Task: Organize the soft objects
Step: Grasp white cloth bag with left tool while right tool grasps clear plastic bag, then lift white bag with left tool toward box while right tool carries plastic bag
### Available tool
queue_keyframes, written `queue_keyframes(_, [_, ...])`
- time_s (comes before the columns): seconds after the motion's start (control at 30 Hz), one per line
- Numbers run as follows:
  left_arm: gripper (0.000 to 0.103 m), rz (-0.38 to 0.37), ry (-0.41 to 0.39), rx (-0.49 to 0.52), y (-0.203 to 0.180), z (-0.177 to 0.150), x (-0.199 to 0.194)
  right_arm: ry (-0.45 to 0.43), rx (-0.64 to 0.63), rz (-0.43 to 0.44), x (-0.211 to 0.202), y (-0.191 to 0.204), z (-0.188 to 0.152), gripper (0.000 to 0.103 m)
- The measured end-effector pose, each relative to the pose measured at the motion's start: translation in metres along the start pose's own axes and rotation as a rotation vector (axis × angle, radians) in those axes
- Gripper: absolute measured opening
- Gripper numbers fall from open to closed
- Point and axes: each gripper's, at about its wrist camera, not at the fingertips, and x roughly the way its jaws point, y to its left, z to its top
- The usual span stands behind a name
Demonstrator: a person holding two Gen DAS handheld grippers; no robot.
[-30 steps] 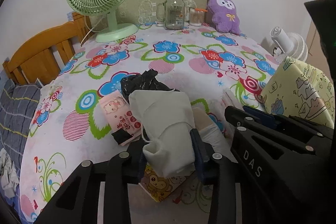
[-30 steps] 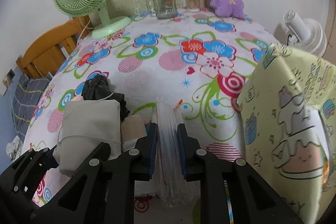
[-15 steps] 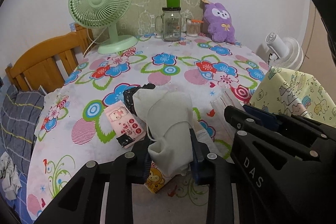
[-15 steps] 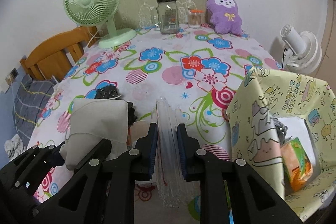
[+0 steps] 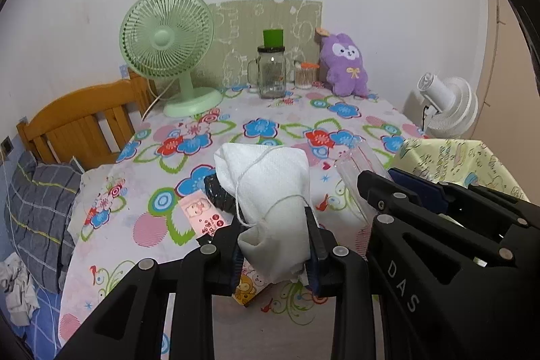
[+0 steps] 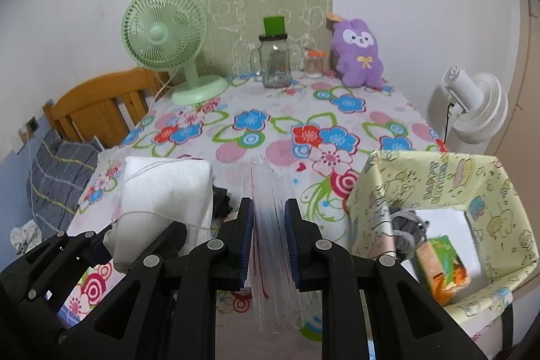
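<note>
Now both hands have come up off the flower-printed table [image 6: 388,110], carrying their loads clear of the cloth. The left tongs [image 5: 275,245] have just finished closing and pinch the soft white fabric pouch with a drawstring [image 5: 270,191] around its lower half; a second ago it lay lower, over the clutter, and it now hangs above the pink printed packet [image 5: 200,213] and the crumpled black item [image 5: 217,191] left on the table. The right tongs [image 6: 269,245], pressed together as before, grip the clear ribbed plastic bag [image 6: 270,225], which stands on edge between the pads.

With the rise, the right wrist view opens onto the pale yellow cartoon-printed storage box [image 6: 438,188] just to the right, its inside showing a grey item and an orange-green packet. That likely makes the box the destination: the lift looks done, and the next move should be a carry across to its open mouth. The pouch's loose string could snag on the way.
</note>
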Motion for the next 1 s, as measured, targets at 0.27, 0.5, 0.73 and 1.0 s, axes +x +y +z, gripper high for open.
queue_keyframes(0.27, [0.029, -0.007, -0.043, -0.007, -0.007, 0.009, -0.021, -0.044, -0.004, -0.006, -0.025, -0.004, 0.008, 0.022])
queue_keyframes(0.5, [0.029, -0.005, -0.079, -0.001, -0.014, 0.02, -0.038, -0.076, -0.008, 0.005, -0.045, -0.009, 0.019, 0.022])
queue_keyframes(0.73, [0.03, -0.009, -0.099, -0.014, -0.019, 0.028, -0.047, -0.101, -0.03, 0.012, -0.058, -0.013, 0.029, 0.022])
queue_keyframes(1.0, [0.03, -0.018, -0.109, -0.012, -0.031, 0.037, -0.047, -0.119, -0.034, 0.01, -0.065, -0.026, 0.036, 0.022])
